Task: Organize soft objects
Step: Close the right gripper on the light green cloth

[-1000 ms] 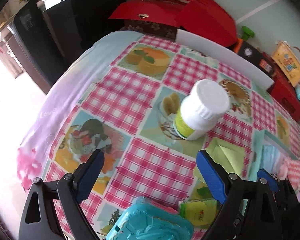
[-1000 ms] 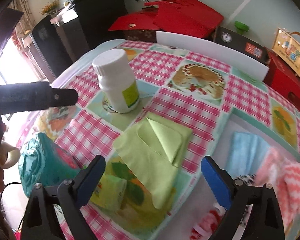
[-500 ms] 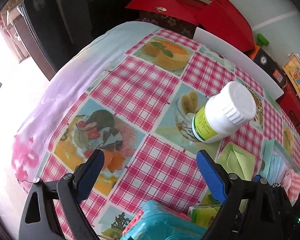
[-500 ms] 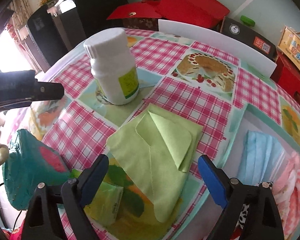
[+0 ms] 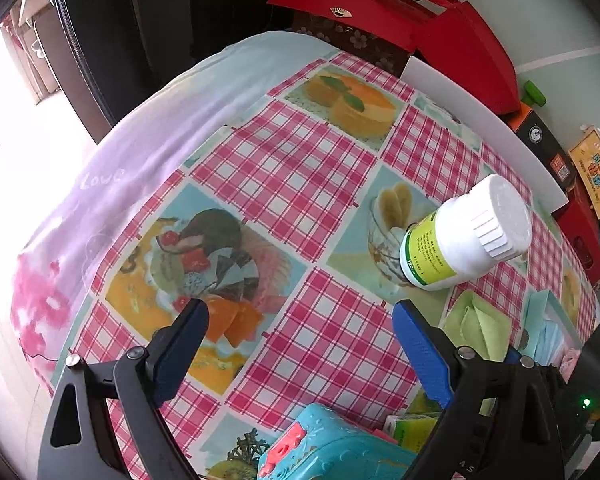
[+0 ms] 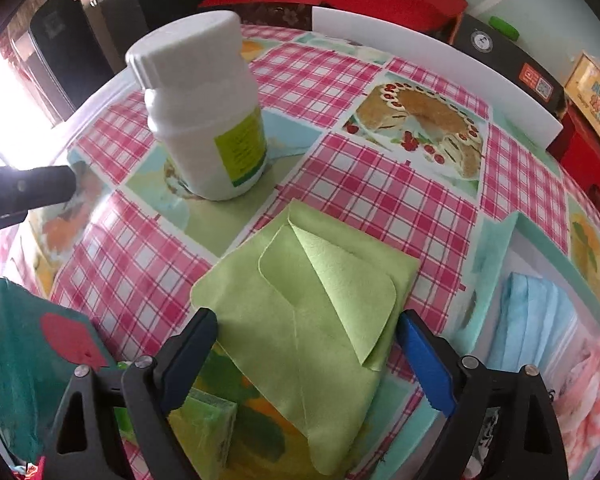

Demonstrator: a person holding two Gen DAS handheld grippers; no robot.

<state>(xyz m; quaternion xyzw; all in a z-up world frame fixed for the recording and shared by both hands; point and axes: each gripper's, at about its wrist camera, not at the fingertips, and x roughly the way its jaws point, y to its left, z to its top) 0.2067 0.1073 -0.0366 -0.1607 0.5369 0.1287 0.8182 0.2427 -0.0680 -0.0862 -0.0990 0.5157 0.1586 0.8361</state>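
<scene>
A folded light-green cloth (image 6: 312, 304) lies on the checked tablecloth, right in front of my right gripper (image 6: 306, 332), which is open and empty with a finger on either side of the cloth's near part. The cloth also shows in the left wrist view (image 5: 476, 328). A tray (image 6: 496, 248) at the right holds a blue cloth (image 6: 536, 320) and a pink-and-white knitted cloth (image 6: 596, 396). My left gripper (image 5: 300, 320) is open and empty above bare tablecloth at the left.
A white bottle (image 6: 208, 108) with a green label stands behind the green cloth. A teal case (image 5: 332, 448) and a green packet (image 6: 208, 424) lie near the front edge. A white board (image 6: 432, 64) and red boxes (image 5: 400, 12) line the back.
My right gripper has moved forward and down, closer to the green cloth and the bottle. My left gripper has drawn back and swung left, so the bottle sits further right in its view.
</scene>
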